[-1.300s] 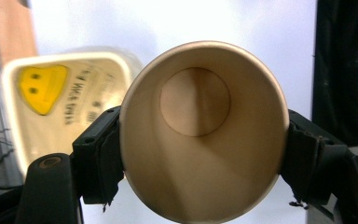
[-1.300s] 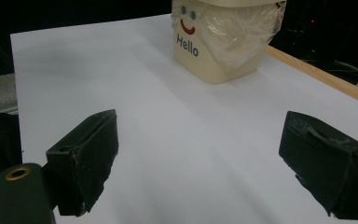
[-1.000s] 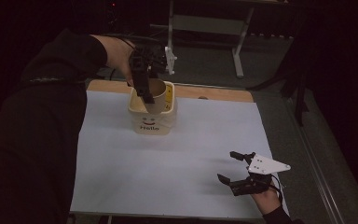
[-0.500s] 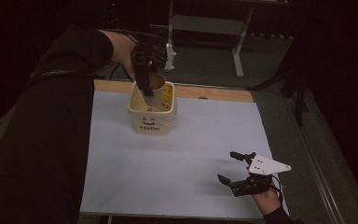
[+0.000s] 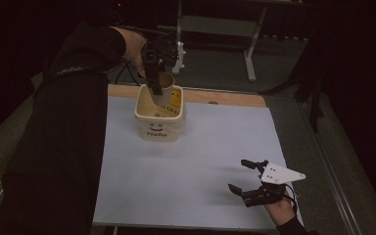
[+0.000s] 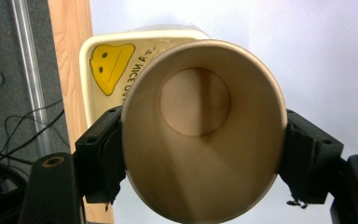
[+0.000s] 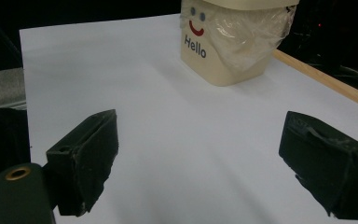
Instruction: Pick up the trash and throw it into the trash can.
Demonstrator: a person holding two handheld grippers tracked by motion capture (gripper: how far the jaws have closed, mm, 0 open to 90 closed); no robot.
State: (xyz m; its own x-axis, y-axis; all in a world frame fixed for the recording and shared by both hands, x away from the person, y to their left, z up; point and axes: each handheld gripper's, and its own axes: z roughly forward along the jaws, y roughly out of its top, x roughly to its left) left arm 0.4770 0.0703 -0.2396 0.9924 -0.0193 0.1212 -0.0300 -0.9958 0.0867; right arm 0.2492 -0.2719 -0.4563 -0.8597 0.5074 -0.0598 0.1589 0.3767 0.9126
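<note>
Here, the scene is set out by part.
Left gripper (image 5: 155, 87): clamped on the paper cup (image 6: 200, 130), one jaw pressed on each side.
Paper cup: held tilted above the cream bin (image 5: 147, 117), mouth turned to the gripper's camera.
Cream bin: placed on the white sheet (image 5: 200, 161), near the far edge.
Right gripper (image 5: 247, 175): jaws held wide apart, nothing between them, rested low over the sheet.

Left claw (image 5: 155, 88), clamped on the brown paper cup (image 5: 163, 88), shifted toward the far rim of the cream tub (image 5: 159, 128) over the past second, now hanging over the tub's back edge rather than over its middle. Cup tipped more on its side, mouth turned toward the claw's own camera, round bottom showing deep inside (image 6: 195, 101). Sleeve and forearm (image 5: 85, 54) swung along, reaching in from farther left. Grip on the cup tightened a shade.
</note>
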